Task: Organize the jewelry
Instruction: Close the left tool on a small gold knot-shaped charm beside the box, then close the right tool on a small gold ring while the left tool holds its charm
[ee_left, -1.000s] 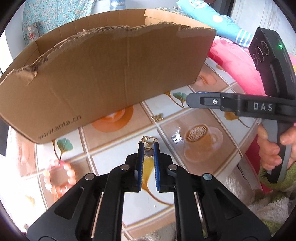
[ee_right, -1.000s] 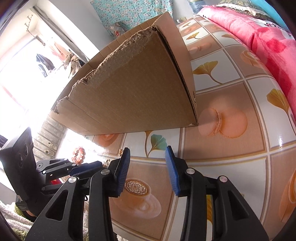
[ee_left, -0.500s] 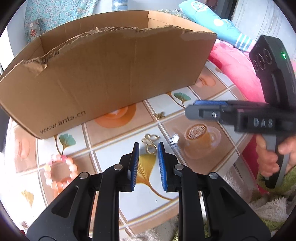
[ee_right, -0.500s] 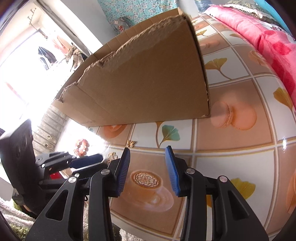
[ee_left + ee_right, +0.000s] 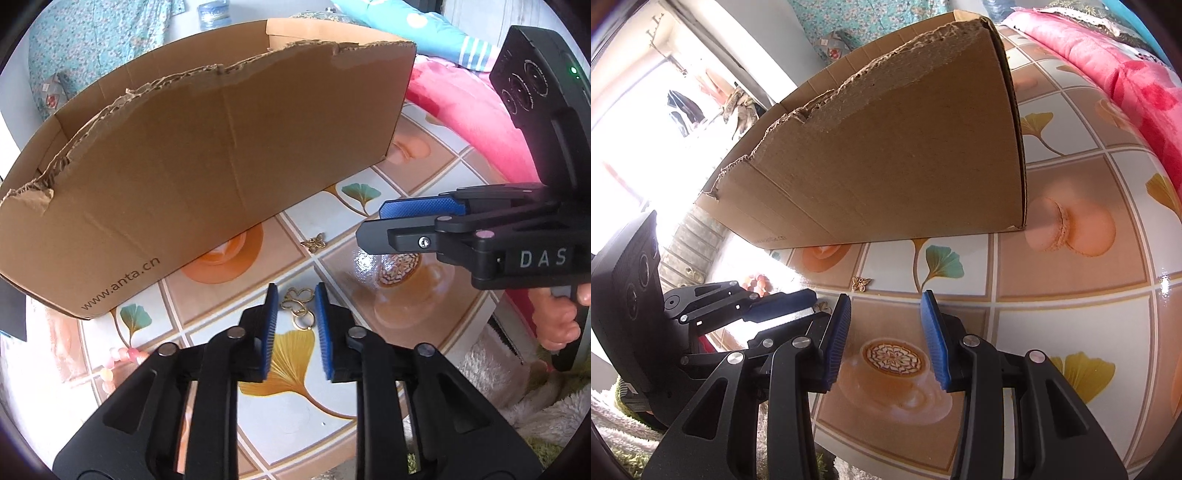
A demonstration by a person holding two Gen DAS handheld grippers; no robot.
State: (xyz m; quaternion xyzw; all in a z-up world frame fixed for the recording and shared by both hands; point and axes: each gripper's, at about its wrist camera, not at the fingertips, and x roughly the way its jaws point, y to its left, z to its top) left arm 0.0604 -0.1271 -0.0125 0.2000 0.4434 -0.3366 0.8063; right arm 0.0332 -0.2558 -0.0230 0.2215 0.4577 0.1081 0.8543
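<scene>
Left gripper (image 5: 295, 306): points down at the tabletop, its blue pads either side of the gold clover earring; the jaws are closing, with a visible gap on both sides, so nothing is pinched.
Gold clover earring (image 5: 298, 306): lies flat on the tabletop between the left gripper's pads, on a white tile just far of a yellow ginkgo leaf print.
Gold butterfly charm (image 5: 314, 242): lies on the tabletop farther away and slightly right, just near of the cardboard box, apart from both grippers.
Pink bead bracelet (image 5: 118, 360): on the tabletop at near left, partly hidden behind the left gripper's arm.
Right gripper (image 5: 884, 334): hovers over the printed coffee cup tile, jaws parted and empty.
Person's hand (image 5: 557, 321): wraps the right gripper's handle at the right edge.
Cardboard box (image 5: 207, 162): open-topped with torn upper edges, stands on the far side of the tabletop; its inside floor is out of sight.
Tabletop (image 5: 1071, 325): glossy cover printed with tiles of ginkgo leaves, macarons and coffee cups.
Pink blanket (image 5: 1137, 74): bunched at far right beside the tabletop.
</scene>
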